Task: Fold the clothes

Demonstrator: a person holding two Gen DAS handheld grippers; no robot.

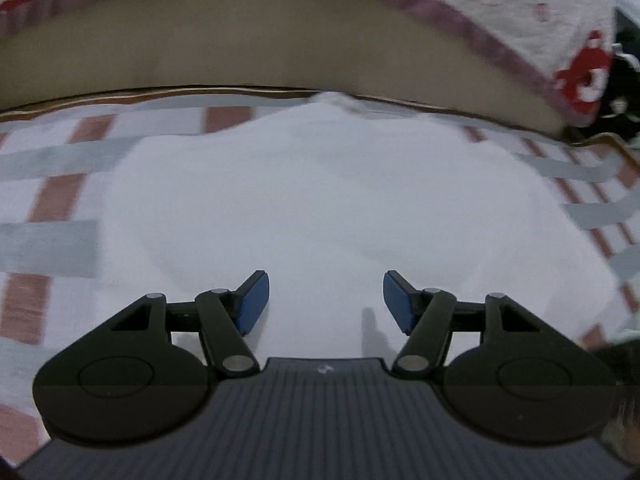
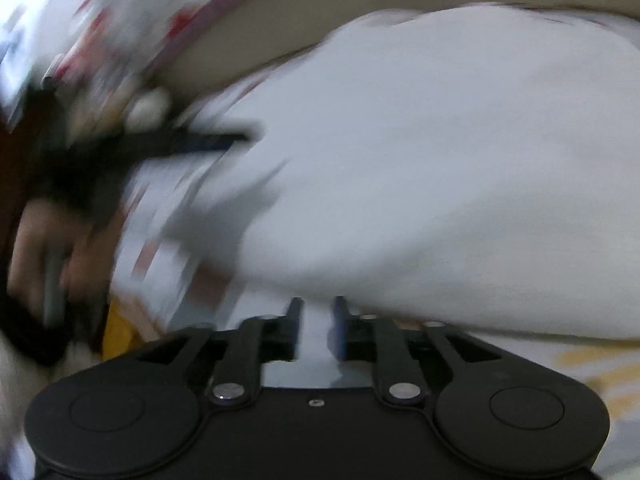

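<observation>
A white garment (image 1: 320, 208) lies spread on the checked bedsheet (image 1: 52, 208). My left gripper (image 1: 326, 298) hovers over its near part, blue pads (image 1: 252, 302) wide apart with nothing between them. In the blurred right wrist view the same white garment (image 2: 440, 168) bulges across the middle and right. My right gripper (image 2: 318, 316) sits at its near edge, jaws a narrow gap apart; white cloth shows in the gap, but the pads do not seem to press on it. The left gripper (image 2: 208, 142) shows there as a dark smear at the garment's left side, held by a hand (image 2: 40, 240).
A beige wall or headboard (image 1: 280, 40) runs behind the bed. A white blanket with red prints and a purple border (image 1: 520, 12) hangs over it at top and right. Something yellow (image 2: 118, 332) lies at the sheet's near left edge.
</observation>
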